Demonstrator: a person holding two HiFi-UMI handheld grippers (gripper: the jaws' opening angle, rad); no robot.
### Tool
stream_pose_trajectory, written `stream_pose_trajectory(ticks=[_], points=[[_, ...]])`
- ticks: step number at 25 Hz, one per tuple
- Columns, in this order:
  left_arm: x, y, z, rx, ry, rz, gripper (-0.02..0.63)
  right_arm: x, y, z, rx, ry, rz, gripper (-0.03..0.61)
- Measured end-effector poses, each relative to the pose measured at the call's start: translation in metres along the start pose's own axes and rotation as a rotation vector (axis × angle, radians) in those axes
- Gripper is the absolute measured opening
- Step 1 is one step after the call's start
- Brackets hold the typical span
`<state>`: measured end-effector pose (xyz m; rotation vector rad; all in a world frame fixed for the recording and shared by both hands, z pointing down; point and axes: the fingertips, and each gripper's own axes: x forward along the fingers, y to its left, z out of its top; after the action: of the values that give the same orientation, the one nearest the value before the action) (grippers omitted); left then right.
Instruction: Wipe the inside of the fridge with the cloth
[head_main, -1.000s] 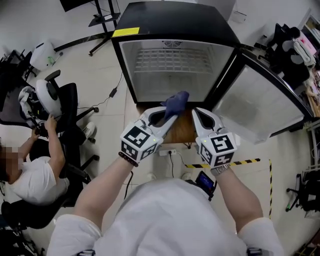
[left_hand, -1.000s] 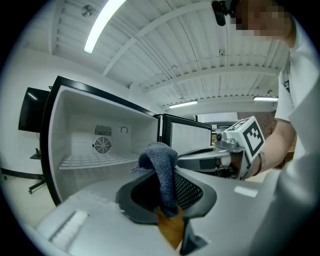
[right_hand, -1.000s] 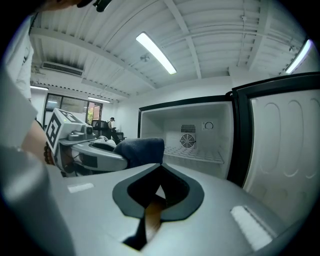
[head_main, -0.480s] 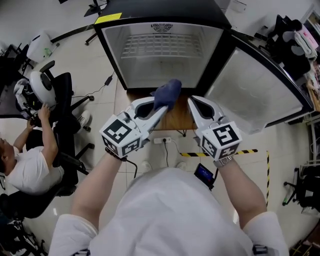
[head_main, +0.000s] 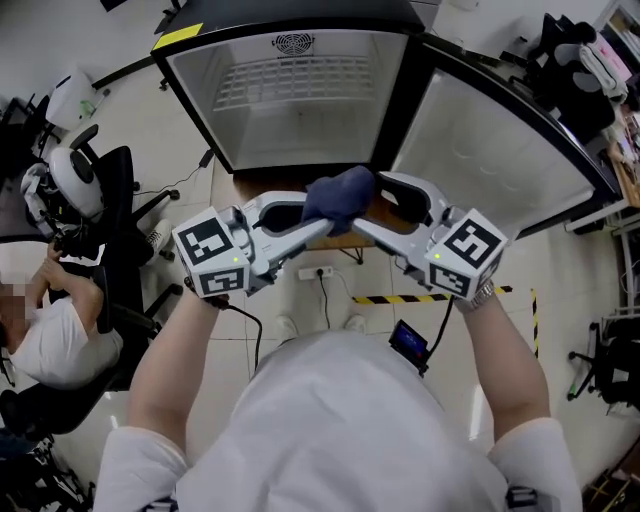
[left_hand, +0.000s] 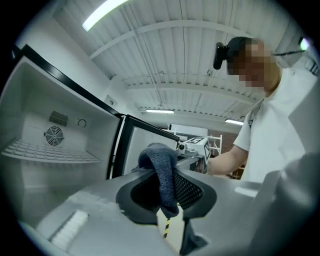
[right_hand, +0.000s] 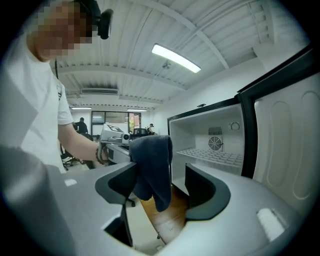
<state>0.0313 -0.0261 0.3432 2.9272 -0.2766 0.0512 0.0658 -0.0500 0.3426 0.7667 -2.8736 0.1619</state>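
The left gripper (left_hand: 169, 192) pinches a soft, knitted dark-blue cloth (head_main: 340, 195); the right gripper (right_hand: 165, 182), jaws opening, straddles its drooping fold.

I'm looking over a pale tiled floor (head_main: 150, 120), with black office chairs (head_main: 118, 170) sitting at left and strip lights (right_hand: 176, 58) glowing overhead.

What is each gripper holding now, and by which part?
The left gripper pinches the blue cloth near one end; the rest bunches above its jaws. The right gripper holds nothing: its jaws are opening, the cloth hanging between them.
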Motion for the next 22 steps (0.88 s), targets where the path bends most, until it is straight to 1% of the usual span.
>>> stream_pose_trajectory(ticks=[3,5,9,10,11,12,14,17,22], points=[[0.011,-0.014,0.004,-0.043,0.011,-0.11,0.072,-0.013,0.006,0.004,0.0,0.027,0.102,0.307],[0.019,-0.023,0.003,-0.053,0.033,-0.167,0.072,-0.02,0.012,0.003,-0.005,0.049,0.161,0.307],[0.038,-0.034,-0.004,-0.049,0.084,-0.229,0.074,-0.031,0.027,0.003,0.0,0.055,0.256,0.305],[0.043,-0.035,-0.005,-0.047,0.091,-0.233,0.074,-0.033,0.029,0.004,0.001,0.051,0.265,0.284],[0.048,-0.034,-0.006,-0.048,0.093,-0.232,0.074,-0.036,0.03,0.004,-0.001,0.046,0.263,0.231],[0.053,-0.033,-0.006,-0.049,0.092,-0.228,0.074,-0.04,0.028,0.003,-0.004,0.041,0.25,0.191],[0.062,-0.029,-0.007,-0.043,0.096,-0.216,0.077,-0.048,0.021,0.001,-0.017,0.037,0.207,0.135],[0.077,-0.022,-0.009,-0.016,0.11,-0.184,0.083,-0.057,0.006,-0.003,-0.041,0.04,0.131,0.118],[0.098,0.001,-0.006,0.016,0.086,-0.076,0.131,-0.068,-0.023,-0.004,-0.1,0.035,-0.044,0.112]])
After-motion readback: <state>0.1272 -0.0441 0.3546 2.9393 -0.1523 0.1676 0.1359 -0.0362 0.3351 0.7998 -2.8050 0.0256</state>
